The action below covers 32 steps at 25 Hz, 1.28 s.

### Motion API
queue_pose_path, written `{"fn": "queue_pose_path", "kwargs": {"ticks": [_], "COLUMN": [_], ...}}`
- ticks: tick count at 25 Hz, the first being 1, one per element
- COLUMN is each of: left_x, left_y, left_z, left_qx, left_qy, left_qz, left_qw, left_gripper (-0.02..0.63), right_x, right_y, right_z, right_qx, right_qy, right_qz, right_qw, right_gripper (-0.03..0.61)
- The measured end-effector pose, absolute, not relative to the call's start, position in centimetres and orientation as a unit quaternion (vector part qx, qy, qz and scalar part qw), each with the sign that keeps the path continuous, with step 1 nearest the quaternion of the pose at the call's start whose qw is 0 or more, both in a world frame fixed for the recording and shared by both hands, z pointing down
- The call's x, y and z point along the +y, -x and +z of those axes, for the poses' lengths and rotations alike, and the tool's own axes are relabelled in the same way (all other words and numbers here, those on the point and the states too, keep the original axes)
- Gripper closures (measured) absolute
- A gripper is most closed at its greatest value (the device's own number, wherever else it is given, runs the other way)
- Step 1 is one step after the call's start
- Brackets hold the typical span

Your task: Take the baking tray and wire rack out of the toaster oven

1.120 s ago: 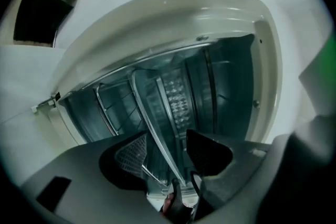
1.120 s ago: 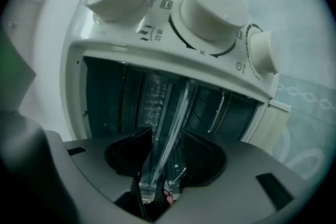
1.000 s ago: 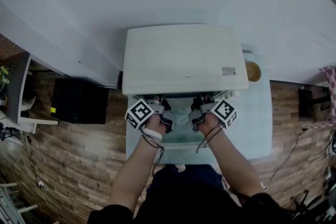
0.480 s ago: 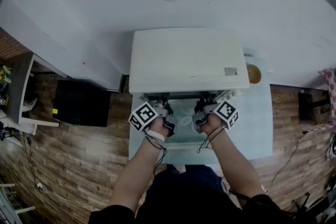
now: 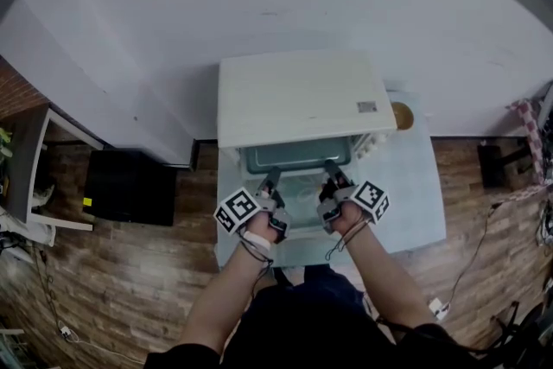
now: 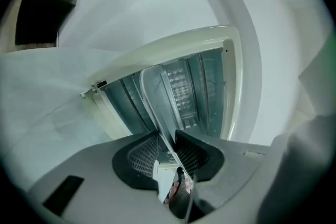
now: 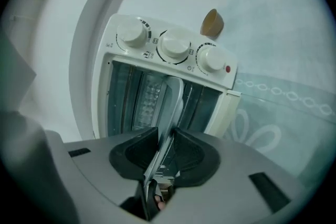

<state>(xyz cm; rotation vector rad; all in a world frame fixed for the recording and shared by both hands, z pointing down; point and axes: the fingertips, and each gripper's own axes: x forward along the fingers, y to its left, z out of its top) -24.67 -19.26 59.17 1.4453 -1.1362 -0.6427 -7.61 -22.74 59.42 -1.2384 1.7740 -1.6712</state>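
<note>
1. The baking tray (image 5: 298, 156) is thin grey metal with a raised rim, and it shows edge-on between each pair of jaws.
2. The left gripper (image 5: 271, 179) and the right gripper (image 5: 332, 175) have just been closing, and each now clamps the tray's front rim.
3. The tray sticks partway out of the open white toaster oven (image 5: 298, 99), with its far end inside.
4. The oven stands on a pale table (image 5: 419, 194).
</note>
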Motion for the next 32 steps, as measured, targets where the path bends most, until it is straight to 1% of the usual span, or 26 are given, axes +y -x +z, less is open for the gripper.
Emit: {"fn": "queue_pose_path", "kwargs": {"ticks": [8, 17, 26, 29, 32], "left_x": [-14.3, -10.9, -7.9, -6.7, -5.9], "left_y": [23.8, 23.5, 22.9, 22.7, 22.5], "left_z": [59.3, 58.3, 57.7, 58.2, 58.0], "left_qx": [-0.456, -0.435, -0.415, -0.415, -0.415], "left_qy": [-0.634, -0.647, -0.659, -0.651, -0.654], "left_qz": [-0.258, -0.272, -0.269, -0.264, -0.266], "left_qw": [0.569, 0.565, 0.567, 0.579, 0.573], "left_gripper": [0.515, 0.515, 0.515, 0.517, 0.515], "right_x": [-17.6, -14.1, -11.2, -10.4, -9.5], "right_y": [6.6, 6.2, 5.7, 5.4, 5.2], "right_z": [59.5, 58.7, 58.0, 57.8, 57.8], "right_qx": [0.636, 0.639, 0.648, 0.652, 0.654], "right_qy": [0.454, 0.456, 0.451, 0.451, 0.444], "right_qz": [-0.589, -0.579, -0.576, -0.574, -0.578], "right_qw": [0.208, 0.219, 0.211, 0.207, 0.202], "right_gripper": [0.480, 0.474, 0.474, 0.477, 0.476]}}
